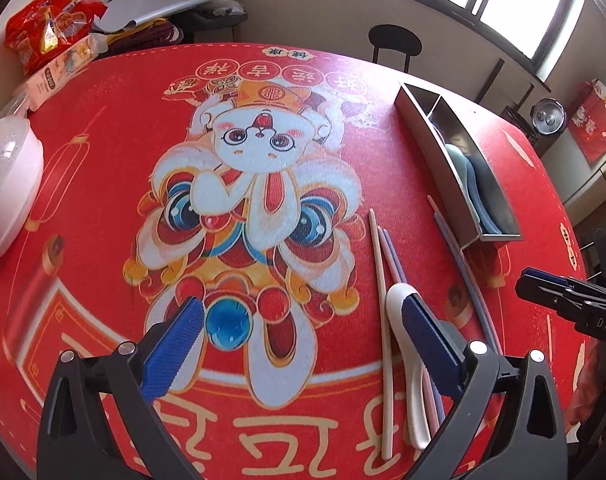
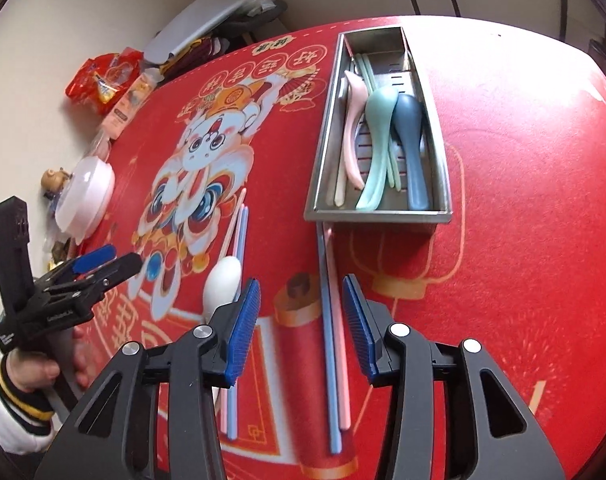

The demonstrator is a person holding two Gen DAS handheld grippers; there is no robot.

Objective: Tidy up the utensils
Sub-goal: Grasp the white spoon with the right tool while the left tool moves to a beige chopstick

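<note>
A steel utensil tray [image 2: 439, 216] [image 1: 419, 120] stands on the red mat and holds pink, green and blue spoons with some chopsticks. A blue and a pink chopstick [image 2: 330, 352] lie in front of it, between the open jaws of my right gripper [image 2: 301, 328], which hovers over them. A white spoon [image 1: 403, 344] [image 2: 223, 276] lies with cream, pink and blue chopsticks [image 1: 383, 300] beside it. My left gripper [image 1: 303, 344] is open above the mat, its right finger over the white spoon. It also shows in the right wrist view [image 2: 103, 264].
A white lidded bowl [image 1: 7, 184] [image 2: 87, 200] sits at the mat's left edge. Red snack bags [image 1: 51, 28] and a box [image 1: 59, 72] lie at the far left corner. A black chair [image 1: 395, 44] stands behind the table.
</note>
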